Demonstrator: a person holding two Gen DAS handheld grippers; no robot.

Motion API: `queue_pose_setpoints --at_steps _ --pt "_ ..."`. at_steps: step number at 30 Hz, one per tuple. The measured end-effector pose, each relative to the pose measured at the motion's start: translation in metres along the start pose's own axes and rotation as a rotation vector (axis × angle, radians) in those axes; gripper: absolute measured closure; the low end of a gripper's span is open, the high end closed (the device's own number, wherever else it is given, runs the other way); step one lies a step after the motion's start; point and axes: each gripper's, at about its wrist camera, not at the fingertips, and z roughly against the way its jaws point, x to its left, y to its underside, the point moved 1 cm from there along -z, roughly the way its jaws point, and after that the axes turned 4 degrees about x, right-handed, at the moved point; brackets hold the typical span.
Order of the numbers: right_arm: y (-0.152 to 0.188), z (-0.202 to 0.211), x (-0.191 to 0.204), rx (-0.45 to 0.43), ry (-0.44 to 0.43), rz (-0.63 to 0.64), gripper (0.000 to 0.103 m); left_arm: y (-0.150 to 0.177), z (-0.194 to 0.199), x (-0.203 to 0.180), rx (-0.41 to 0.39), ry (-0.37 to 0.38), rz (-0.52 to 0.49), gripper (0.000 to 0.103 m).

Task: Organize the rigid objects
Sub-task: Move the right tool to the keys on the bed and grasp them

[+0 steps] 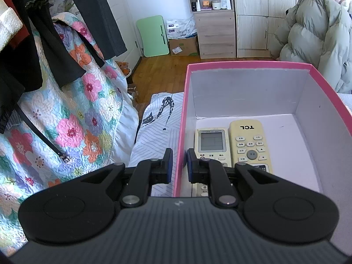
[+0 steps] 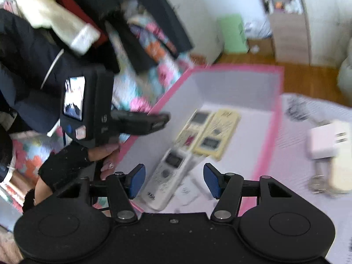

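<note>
A pink box with a white inside stands on the bed. My left gripper is shut on the box's left wall, one pad outside, one inside. In the box lie a cream screen remote and a yellowed TCL remote. In the right wrist view my right gripper is open and empty above the box, over a white remote lying beside the two others. The left gripper shows there on the box wall.
A white plug adapter and a cream object with keys lie on the bedsheet to the right of the box. Dark clothes and a floral quilt hang at left. A wardrobe and puffer coat stand beyond.
</note>
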Motion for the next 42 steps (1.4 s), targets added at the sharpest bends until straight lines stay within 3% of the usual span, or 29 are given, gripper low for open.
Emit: queue_pose_setpoints --at_steps 5,9,13,19,23,27,28,29,30,31,33,35,37,39,42 --pt "0.013 0.04 -0.041 -0.093 0.148 -0.006 0.039 0.0 0.0 -0.002 0.0 -0.005 -0.004 0.09" --pt "0.028 0.043 -0.078 -0.096 0.285 0.009 0.039 0.0 0.001 -0.002 0.0 -0.006 -0.002 0.089" --pt "0.044 0.022 -0.104 -0.049 0.34 0.043 0.043 0.001 0.001 -0.002 -0.001 -0.01 -0.004 0.089" --pt "0.047 -0.007 -0.135 -0.075 0.346 0.02 0.045 0.001 0.001 -0.002 0.0 -0.01 -0.003 0.089" --pt "0.042 -0.017 -0.142 -0.076 0.363 0.091 0.048 0.001 0.001 -0.003 0.0 -0.01 -0.006 0.088" --pt "0.035 -0.037 -0.142 -0.019 0.404 0.16 0.064 0.0 0.004 -0.002 -0.001 -0.014 -0.009 0.088" --pt "0.036 -0.038 -0.14 -0.021 0.425 0.178 0.074 0.0 0.004 -0.001 -0.002 -0.015 -0.009 0.088" --pt "0.037 -0.038 -0.138 -0.025 0.447 0.198 0.078 0.0 0.003 -0.002 -0.001 -0.017 -0.012 0.088" --pt "0.039 -0.035 -0.135 -0.029 0.451 0.207 0.101 -0.001 0.004 -0.001 0.0 -0.018 -0.013 0.088" --pt "0.039 -0.032 -0.134 -0.026 0.432 0.191 0.102 -0.001 0.004 -0.001 -0.001 -0.017 -0.012 0.088" --pt "0.041 -0.023 -0.133 -0.053 0.391 0.146 0.102 0.0 0.004 -0.002 -0.001 -0.015 -0.01 0.088" --pt "0.044 -0.02 -0.129 -0.057 0.405 0.158 0.102 -0.001 0.004 -0.001 -0.001 -0.018 -0.014 0.088" --pt "0.047 -0.016 -0.126 -0.068 0.412 0.168 0.092 -0.001 0.005 -0.002 -0.001 -0.022 -0.019 0.088" --pt "0.049 -0.015 -0.127 -0.073 0.429 0.172 0.069 -0.001 0.005 -0.001 -0.001 -0.024 -0.02 0.088" --pt "0.05 -0.017 -0.13 -0.065 0.441 0.182 0.065 -0.001 0.005 -0.002 -0.001 -0.023 -0.02 0.088"
